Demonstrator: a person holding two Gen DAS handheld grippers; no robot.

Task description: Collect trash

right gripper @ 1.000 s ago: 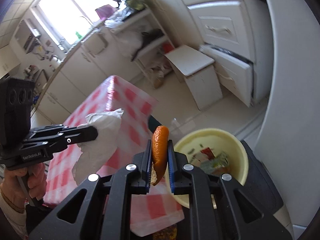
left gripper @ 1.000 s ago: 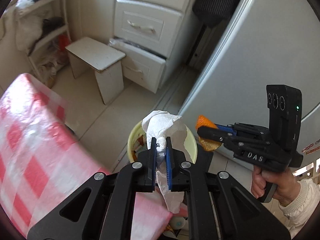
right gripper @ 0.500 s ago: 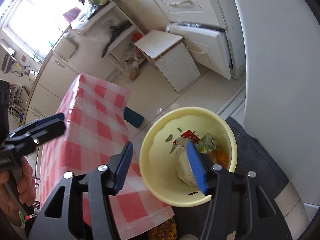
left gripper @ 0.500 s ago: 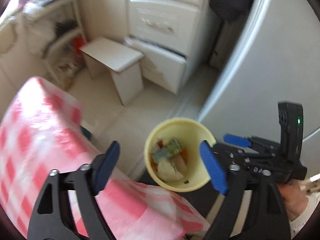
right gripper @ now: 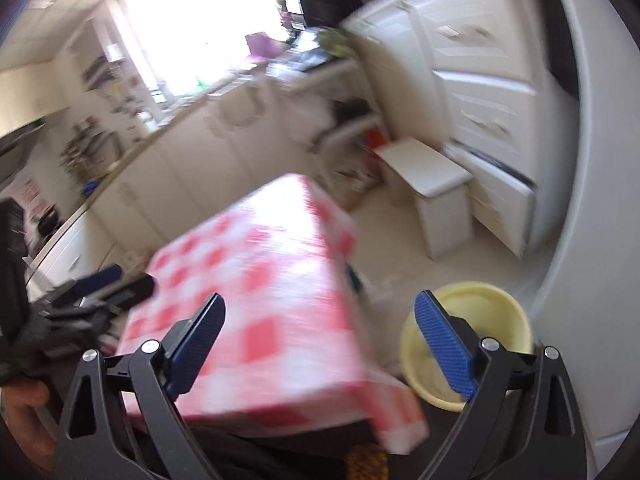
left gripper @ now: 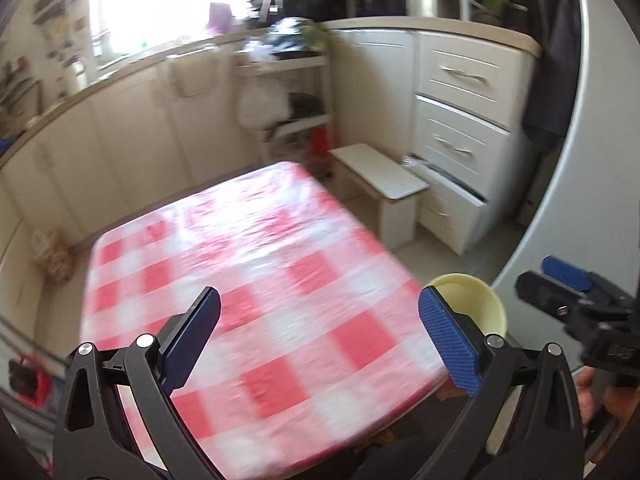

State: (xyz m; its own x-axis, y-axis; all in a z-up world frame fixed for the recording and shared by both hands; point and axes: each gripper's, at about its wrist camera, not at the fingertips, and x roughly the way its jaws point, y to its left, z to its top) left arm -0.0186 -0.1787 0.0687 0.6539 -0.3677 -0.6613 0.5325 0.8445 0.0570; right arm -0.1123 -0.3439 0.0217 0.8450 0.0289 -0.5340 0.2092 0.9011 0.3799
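Note:
My left gripper (left gripper: pixel 320 336) is open and empty, raised over the red-and-white checked table (left gripper: pixel 256 280). My right gripper (right gripper: pixel 320 340) is open and empty too, above the table's near right corner (right gripper: pixel 256 320). The pale yellow trash bin (left gripper: pixel 476 300) stands on the floor past the table's right edge; it also shows in the right wrist view (right gripper: pixel 480 312) with pale trash blurred inside. The right gripper shows in the left wrist view (left gripper: pixel 576 300) and the left gripper in the right wrist view (right gripper: pixel 100 284). Both views are motion-blurred.
A white stool (left gripper: pixel 384 184) stands beyond the table beside white drawers (left gripper: pixel 460 136). A grey fridge wall (left gripper: pixel 600 160) rises on the right. Shelves with bags (left gripper: pixel 280 92) and a long counter (left gripper: pixel 120 80) line the back.
Both grippers let go of their trash, the white tissue and the orange peel, into the yellow bin, then opened wide and swung up and back to face the table.

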